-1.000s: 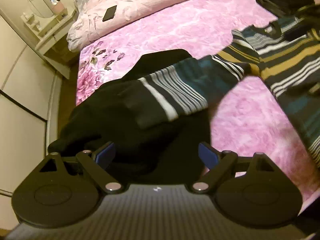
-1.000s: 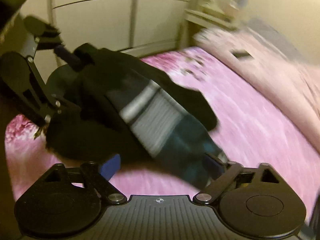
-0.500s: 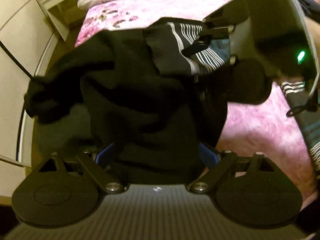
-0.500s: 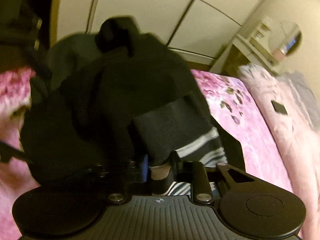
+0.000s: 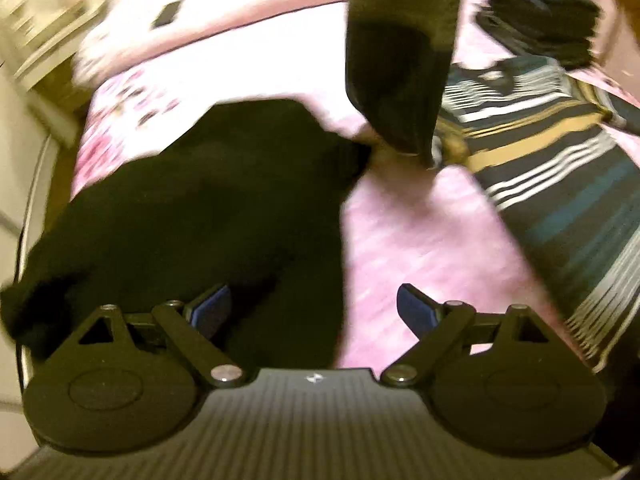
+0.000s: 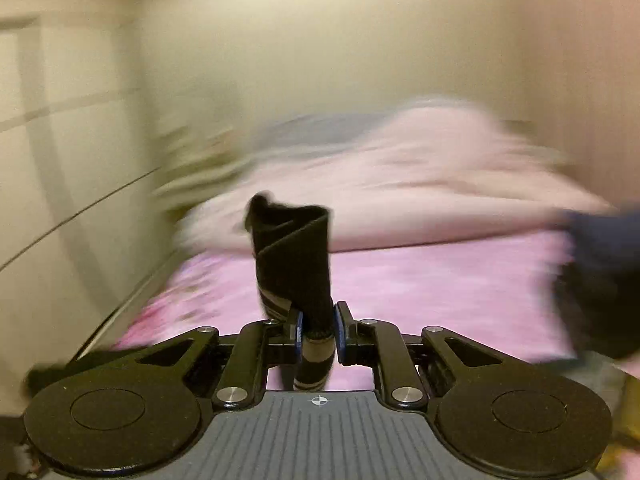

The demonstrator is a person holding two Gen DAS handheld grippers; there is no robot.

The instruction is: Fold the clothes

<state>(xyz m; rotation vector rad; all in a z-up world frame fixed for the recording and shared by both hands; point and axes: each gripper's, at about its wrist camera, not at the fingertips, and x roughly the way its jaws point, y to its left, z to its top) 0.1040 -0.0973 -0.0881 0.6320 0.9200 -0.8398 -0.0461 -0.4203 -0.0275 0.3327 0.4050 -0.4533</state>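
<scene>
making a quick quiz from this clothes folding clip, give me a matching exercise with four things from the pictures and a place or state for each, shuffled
Things:
1. right gripper
2. left gripper
3. plain black garment
4. flat dark phone-like object

Places or states:
A. jaws wide apart, nothing between them
B. lying on the pale pink quilt at the far end of the bed
C. jaws shut on the dark ribbed cuff of the striped sweater
D. spread on the pink floral bedcover, near its edge

Pairs: 1-C, 2-A, 3-D, 4-B
</scene>
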